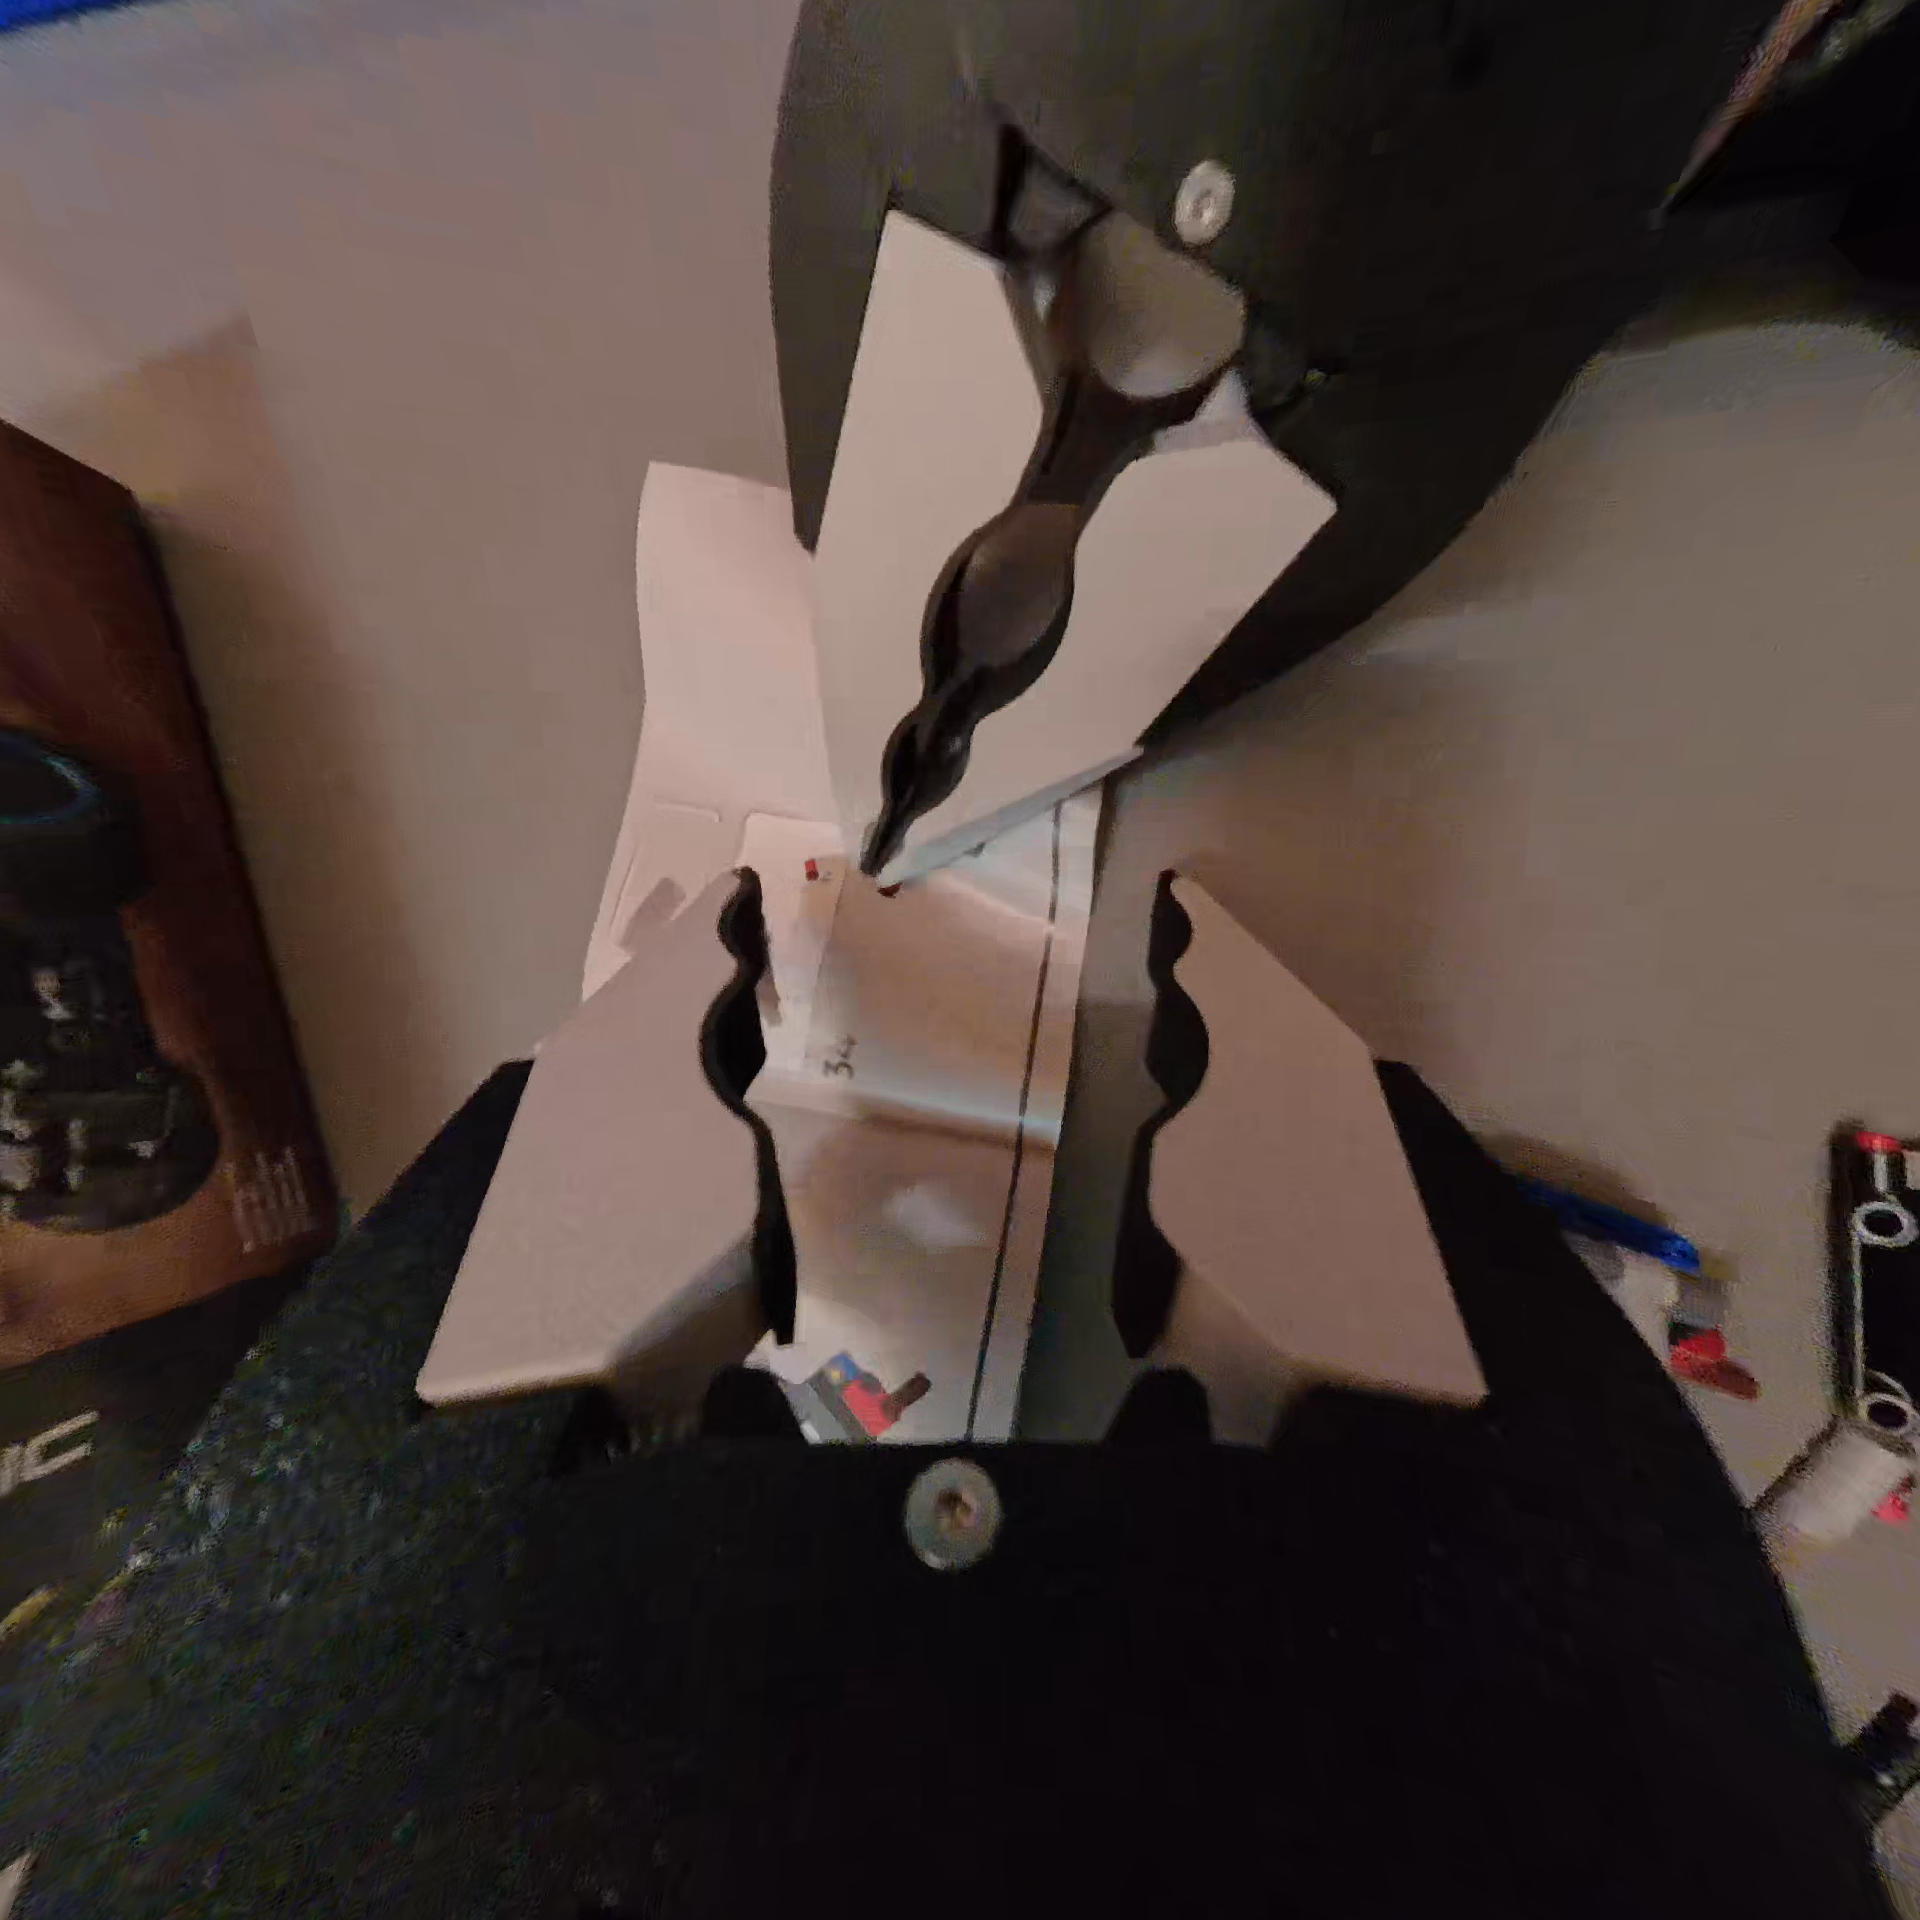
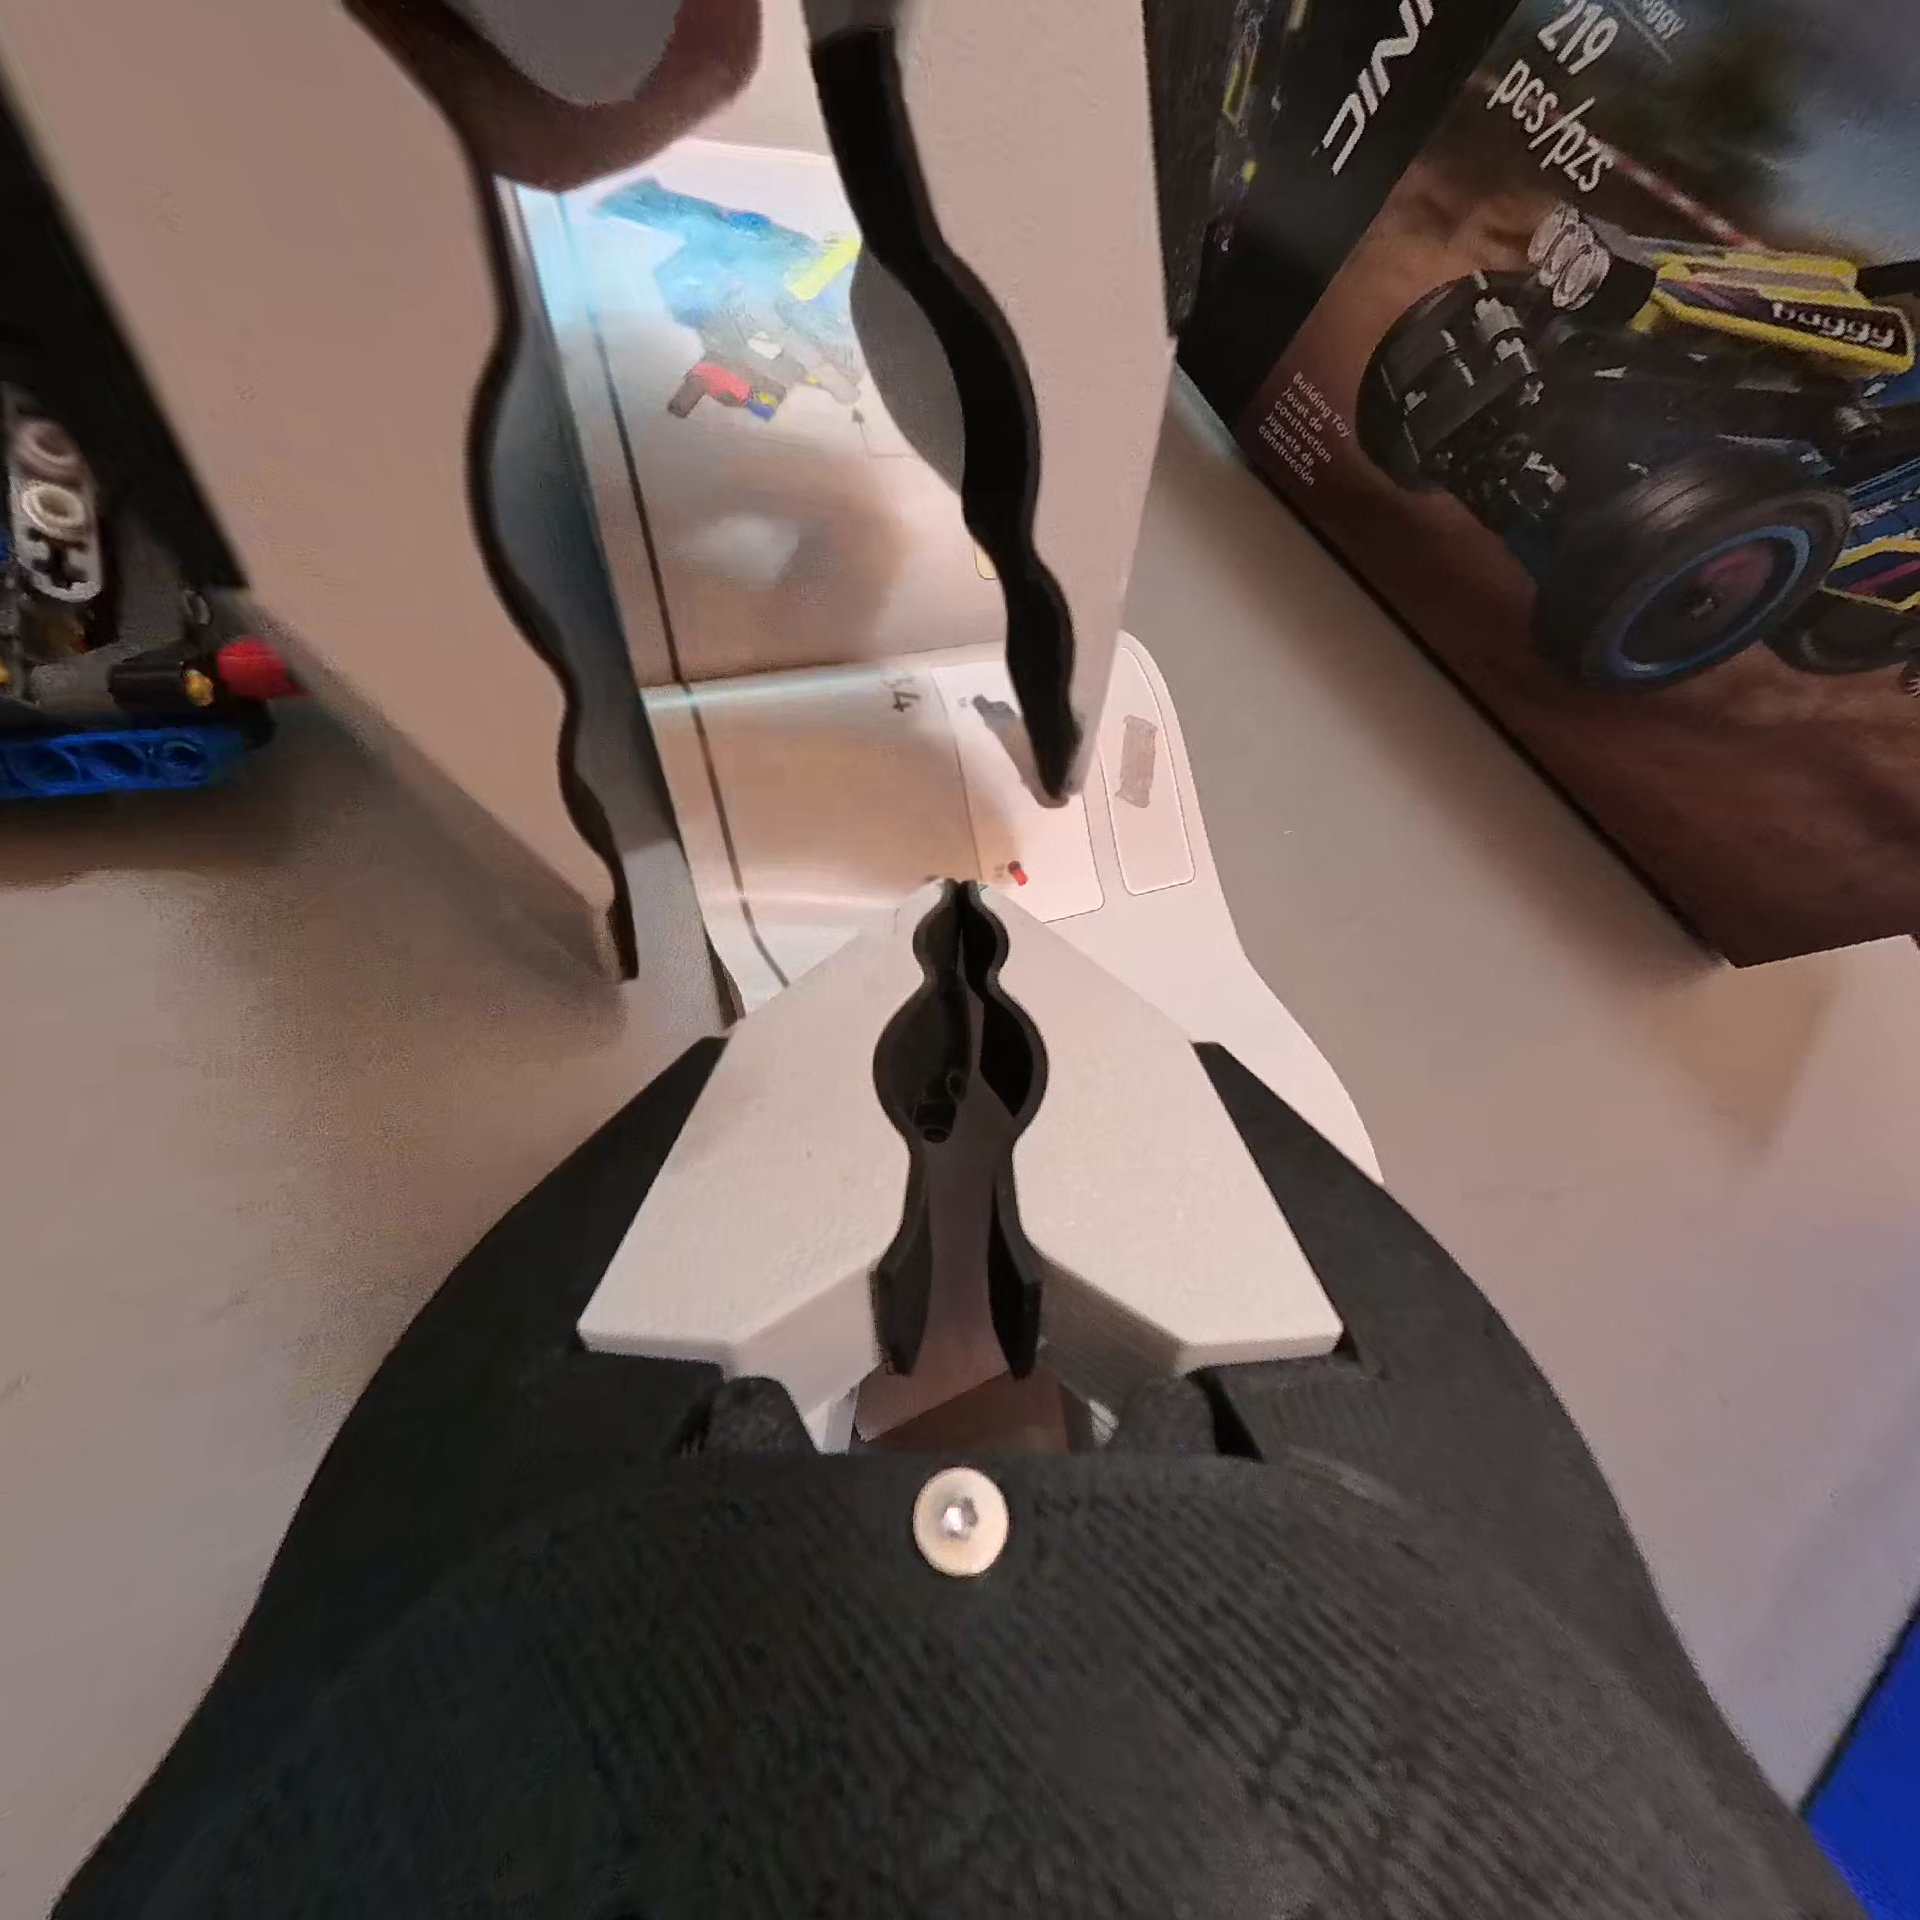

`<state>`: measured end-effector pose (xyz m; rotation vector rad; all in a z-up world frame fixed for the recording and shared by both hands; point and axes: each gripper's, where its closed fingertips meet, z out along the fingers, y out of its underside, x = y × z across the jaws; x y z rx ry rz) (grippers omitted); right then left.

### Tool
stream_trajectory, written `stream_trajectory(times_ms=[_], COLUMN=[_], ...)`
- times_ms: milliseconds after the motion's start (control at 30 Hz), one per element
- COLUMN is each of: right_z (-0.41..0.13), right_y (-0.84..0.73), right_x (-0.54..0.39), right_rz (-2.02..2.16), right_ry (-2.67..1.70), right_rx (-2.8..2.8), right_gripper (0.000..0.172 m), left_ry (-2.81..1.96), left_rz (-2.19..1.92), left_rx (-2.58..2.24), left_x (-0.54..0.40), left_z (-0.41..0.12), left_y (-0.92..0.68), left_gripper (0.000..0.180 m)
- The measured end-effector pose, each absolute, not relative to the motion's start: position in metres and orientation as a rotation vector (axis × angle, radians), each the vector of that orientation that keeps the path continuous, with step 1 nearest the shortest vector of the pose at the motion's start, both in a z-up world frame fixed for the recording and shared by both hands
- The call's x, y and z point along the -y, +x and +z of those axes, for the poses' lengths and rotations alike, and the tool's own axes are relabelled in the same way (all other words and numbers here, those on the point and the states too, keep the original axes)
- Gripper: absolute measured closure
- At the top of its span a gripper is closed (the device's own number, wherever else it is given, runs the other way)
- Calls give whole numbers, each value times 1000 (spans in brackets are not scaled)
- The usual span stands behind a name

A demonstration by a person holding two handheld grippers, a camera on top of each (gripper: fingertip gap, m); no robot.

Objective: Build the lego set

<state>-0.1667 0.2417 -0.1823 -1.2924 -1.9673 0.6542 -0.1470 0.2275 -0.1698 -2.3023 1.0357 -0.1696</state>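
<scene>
Hovering open-fingered left hand-held gripper (image 1: pixel 956 894) over booklet (image 1: pixel 935 997).

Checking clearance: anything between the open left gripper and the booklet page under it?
Yes: the shut right gripper has its tips down at the booklet page, in the gap between the left gripper's open fingers. Nothing else shows there.

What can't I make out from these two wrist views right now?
- Right gripper tip: a tiny red piece shows under it in the left wrist view; gripped or merely touched, too small to tell. The right wrist view hides it behind its own fingers.
- Instruction booklet: print blurred.
- Brick assembly: cut off by the left edge.
</scene>
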Motion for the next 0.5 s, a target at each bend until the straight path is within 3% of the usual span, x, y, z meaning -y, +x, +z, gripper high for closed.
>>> stream_trajectory(times_ms=[100, 267, 367, 500], right_z=[-182, -183, -183, -183], right_y=[-167, -167, -167, -167], right_x=[-242, -242, -243, -243], right_rz=[684, 706, 725, 738], right_ry=[-1316, -1344, -1364, -1378], right_rx=[1961, 1963, 1963, 1962], right_gripper=[172, 172, 172, 172], left_ry=[-2294, -2382, -2407, -2428], left_rz=[-120, -40, -40, 3], left_rx=[-1088, -1160, -1082, -1027], left_x=[-225, -215, -219, -222], left_z=[-161, -175, -174, -173], left_y=[-138, -133, -133, -138], left_gripper=[131, 142, 159, 158])
